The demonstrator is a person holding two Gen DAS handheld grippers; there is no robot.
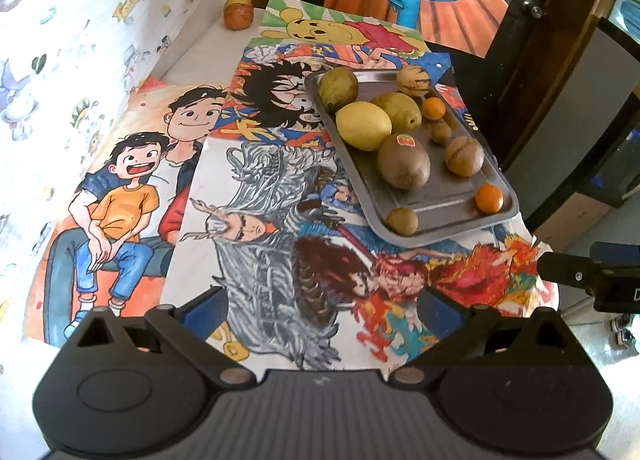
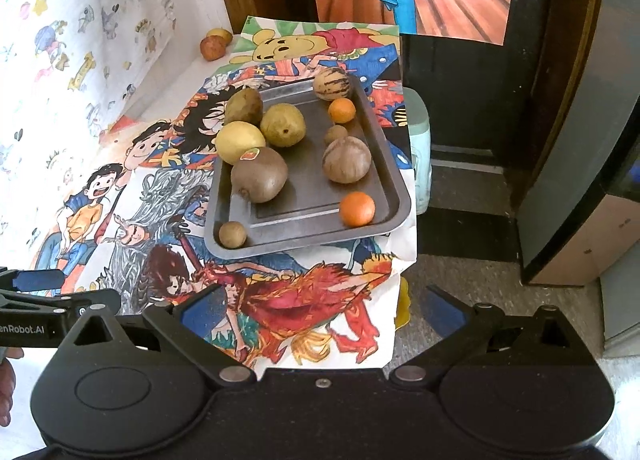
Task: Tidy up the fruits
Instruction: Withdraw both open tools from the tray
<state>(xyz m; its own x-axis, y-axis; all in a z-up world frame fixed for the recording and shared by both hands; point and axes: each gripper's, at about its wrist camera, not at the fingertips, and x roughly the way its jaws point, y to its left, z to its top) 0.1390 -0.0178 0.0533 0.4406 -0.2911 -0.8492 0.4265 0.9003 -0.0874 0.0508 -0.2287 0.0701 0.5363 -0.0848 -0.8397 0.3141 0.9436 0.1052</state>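
A grey metal tray (image 1: pixel 434 205) (image 2: pixel 308 227) lies on the table's right side and holds several fruits: a kiwi with a sticker (image 1: pixel 404 161) (image 2: pixel 259 175), a yellow lemon (image 1: pixel 363 124) (image 2: pixel 239 141), two small oranges (image 1: pixel 489 198) (image 2: pixel 357 209), and brown and green fruits. A reddish fruit (image 1: pixel 238 13) (image 2: pixel 213 47) sits apart at the table's far left corner. My left gripper (image 1: pixel 320 310) is open and empty, low over the table's near edge. My right gripper (image 2: pixel 320 310) is open and empty, in front of the tray.
Colourful cartoon drawings (image 1: pixel 132 195) (image 2: pixel 280 300) cover the table. A patterned white cloth (image 1: pixel 80 39) hangs along the left. The table's right edge (image 2: pixel 414 219) drops to the floor, with dark wooden furniture (image 2: pixel 560 99) beyond. The right gripper's fingers (image 1: pixel 592 272) show at right in the left wrist view.
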